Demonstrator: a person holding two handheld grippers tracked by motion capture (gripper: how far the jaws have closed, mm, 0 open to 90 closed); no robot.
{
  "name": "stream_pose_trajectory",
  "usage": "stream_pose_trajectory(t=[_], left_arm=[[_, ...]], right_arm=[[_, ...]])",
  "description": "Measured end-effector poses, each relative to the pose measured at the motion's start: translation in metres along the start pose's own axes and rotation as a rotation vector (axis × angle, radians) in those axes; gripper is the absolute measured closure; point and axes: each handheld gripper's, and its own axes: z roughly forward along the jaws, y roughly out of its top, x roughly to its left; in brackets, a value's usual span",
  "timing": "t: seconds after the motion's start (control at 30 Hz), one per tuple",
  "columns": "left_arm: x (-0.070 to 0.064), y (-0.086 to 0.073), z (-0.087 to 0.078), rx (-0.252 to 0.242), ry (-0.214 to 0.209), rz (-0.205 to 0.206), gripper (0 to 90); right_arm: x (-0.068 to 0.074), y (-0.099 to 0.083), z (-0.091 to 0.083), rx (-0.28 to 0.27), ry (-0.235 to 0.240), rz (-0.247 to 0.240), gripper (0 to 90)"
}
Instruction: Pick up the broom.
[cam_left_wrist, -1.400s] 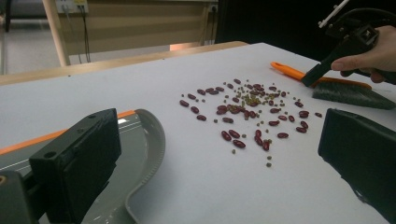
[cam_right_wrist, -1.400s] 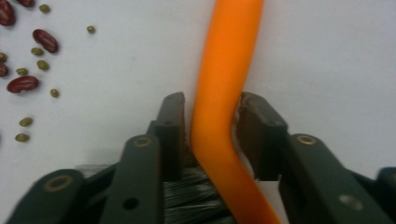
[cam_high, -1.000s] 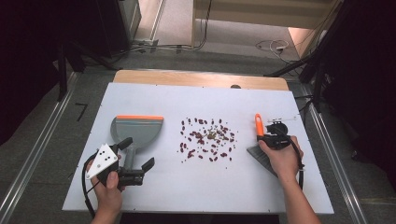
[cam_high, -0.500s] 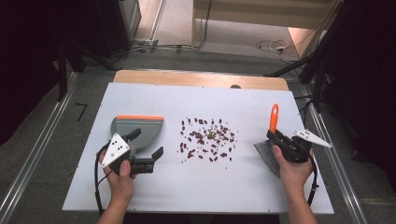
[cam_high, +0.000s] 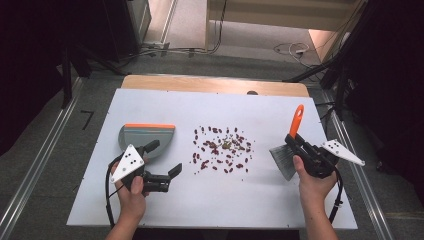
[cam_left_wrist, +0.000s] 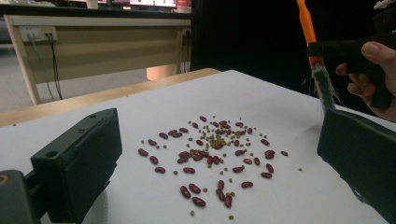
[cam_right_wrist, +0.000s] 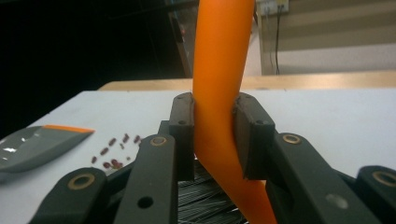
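Beans (cam_high: 222, 150) lie scattered at the centre of the high view, red ones mixed with small green ones, on the white table (cam_high: 250, 195), and the work in hand looks like sweeping them into the dustpan (cam_high: 146, 138).

At lower left of that view the left gripper (cam_high: 162, 162) hovers just below the grey, orange-edged dustpan, its jaws spread wide and holding nothing (the left gripper view confirms it, the beans showing plainly between the two black jaws). The dustpan itself sits left of centre, well apart from the pile, with no grip on it yet.

At right, the right gripper (cam_high: 296, 142) is clamped on the orange handle of the brush (cam_high: 287, 150), the bristles pointing down near the table, right of the beans; in the right gripper view the pads pinch the handle from both sides.

Risk, as I judge it: if the brush sweeps before the pan is gripped and set against the pile, beans will roll past it or off the table's edge. A hard stroke would also fling the small green ones wide.

Against half a second ago, the left gripper has drifted slightly right and down from the pan, and the right hand has tilted the brush and carried it a little inward, toward the pile.
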Motion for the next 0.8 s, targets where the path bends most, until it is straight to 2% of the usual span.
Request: stream_pose_trajectory(t=[0.07,0.17,0.2,0.27,0.3,0.33,0.37,0.43,0.8], left_arm=[[-0.001,0.0,0.0,0.002,-0.004,0.0,0.8],[-0.003,0.001,0.002,0.004,-0.013,-0.006,0.8],[-0.005,0.001,0.003,0.007,-0.013,-0.01,0.8],[-0.009,0.002,0.006,0.011,-0.031,-0.024,0.8],[-0.009,0.002,0.006,0.011,-0.031,-0.024,0.8],[-0.011,0.003,0.007,0.011,-0.033,-0.026,0.8],[-0.014,0.004,0.008,0.011,-0.054,-0.029,1.2],[-0.016,0.005,0.009,0.008,-0.059,-0.024,7.1],[-0.038,0.008,0.019,0.018,-0.14,-0.034,7.2]], right_arm=[[0.01,0.004,0.0,-0.005,0.031,-0.009,69.5],[0.023,0.009,-0.001,-0.018,0.061,-0.022,69.4],[0.023,0.009,-0.001,-0.018,0.061,-0.022,69.4],[0.036,0.012,-0.001,-0.029,0.086,-0.036,69.4],[0.036,0.012,-0.001,-0.029,0.086,-0.036,69.4],[0.043,0.014,-0.001,-0.034,0.105,-0.034,69.4],[0.046,0.014,-0.001,-0.034,0.119,-0.032,69.4],[0.052,0.015,-0.001,-0.037,0.132,-0.031,69.4],[0.086,0.015,0.001,-0.039,0.19,-0.07,69.4]])
